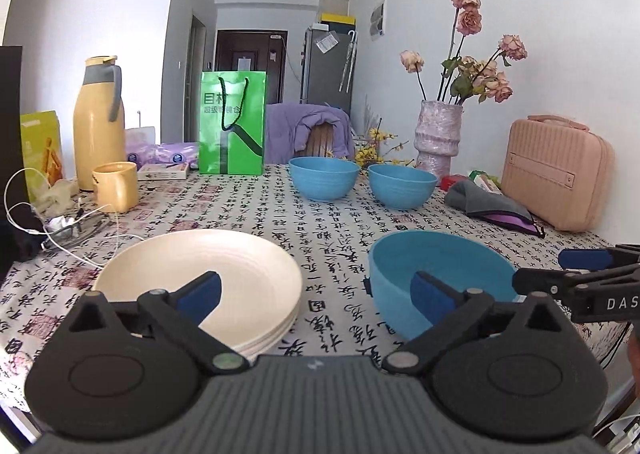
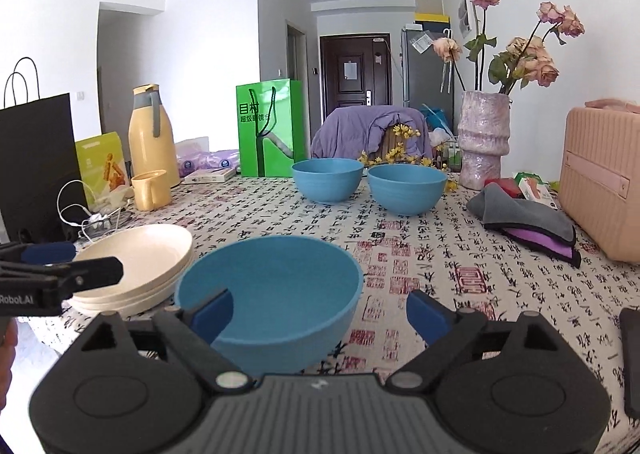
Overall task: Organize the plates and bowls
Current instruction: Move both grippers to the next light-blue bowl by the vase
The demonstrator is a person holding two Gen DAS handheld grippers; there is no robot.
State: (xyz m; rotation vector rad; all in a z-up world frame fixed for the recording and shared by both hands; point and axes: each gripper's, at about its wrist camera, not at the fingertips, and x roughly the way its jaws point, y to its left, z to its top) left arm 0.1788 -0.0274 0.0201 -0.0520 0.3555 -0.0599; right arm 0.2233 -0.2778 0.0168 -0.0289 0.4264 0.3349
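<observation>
A stack of cream plates (image 1: 200,274) (image 2: 136,258) lies on the patterned tablecloth at the near left. Just right of it stands a blue bowl (image 1: 440,278) (image 2: 276,286). Two more blue bowls (image 1: 324,177) (image 1: 402,185) stand side by side farther back, also in the right wrist view (image 2: 326,179) (image 2: 406,189). My left gripper (image 1: 316,288) (image 2: 80,260) is open, its left finger over the plates and its right finger in front of the near bowl. My right gripper (image 2: 320,312) (image 1: 552,270) is open too, with the near bowl's right side between its spread fingers and neither pad pressing on it.
A yellow thermos (image 1: 98,121), a yellow cup (image 1: 116,185) and loose cables (image 1: 60,221) crowd the left side. A green paper bag (image 1: 234,125) stands behind. A vase of dried roses (image 1: 438,137), a grey cloth (image 1: 488,205) and a pink case (image 1: 556,169) line the right.
</observation>
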